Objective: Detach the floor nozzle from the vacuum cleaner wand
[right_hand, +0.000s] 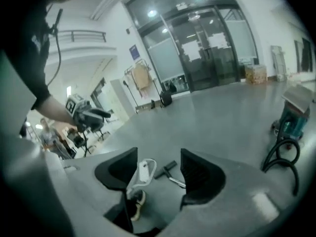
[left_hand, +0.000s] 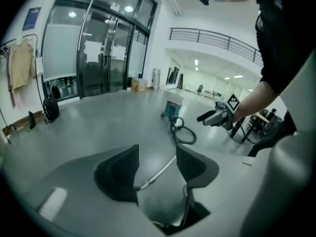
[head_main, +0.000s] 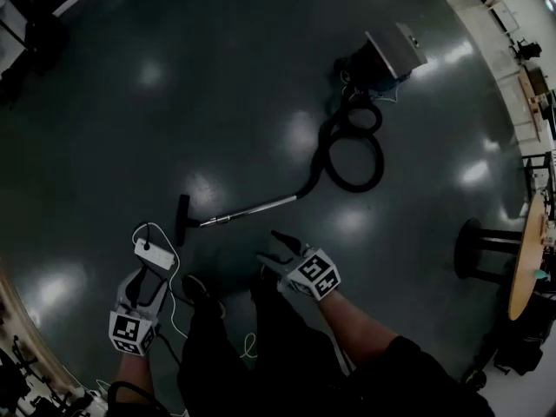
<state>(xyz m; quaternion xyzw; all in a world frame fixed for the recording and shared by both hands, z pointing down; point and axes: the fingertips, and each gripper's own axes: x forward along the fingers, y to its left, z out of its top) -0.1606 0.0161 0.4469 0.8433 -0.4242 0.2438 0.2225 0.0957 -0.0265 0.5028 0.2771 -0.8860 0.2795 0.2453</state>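
A dark, glossy floor point(head_main: 217, 102) spreads across a large hall and throws back the ceiling lights as pale patches. The left gripper view shows tall glass doors point(left_hand: 101, 63), a railed balcony point(left_hand: 212, 36) and a beige coat point(left_hand: 19, 65) on a rack. A round wooden table point(head_main: 524, 272) stands at the head view's right edge. A blue wall sign point(left_hand: 33, 18) and the paper sheets point(left_hand: 94, 48) on the doors are too small to read. The only clear print is the square markers on the gripper cubes.

The black floor nozzle point(head_main: 182, 220) lies on the floor just ahead of the person, seemingly joined to the silver metal wand point(head_main: 256, 207). From the wand a black hose point(head_main: 352, 155) coils back to the teal canister vacuum cleaner point(head_main: 382, 59). A white power strip point(head_main: 153, 253) lies near the nozzle. The left gripper point(head_main: 143, 272) and right gripper point(head_main: 276, 248) hang above the floor, each with jaws spread wide and nothing between them.
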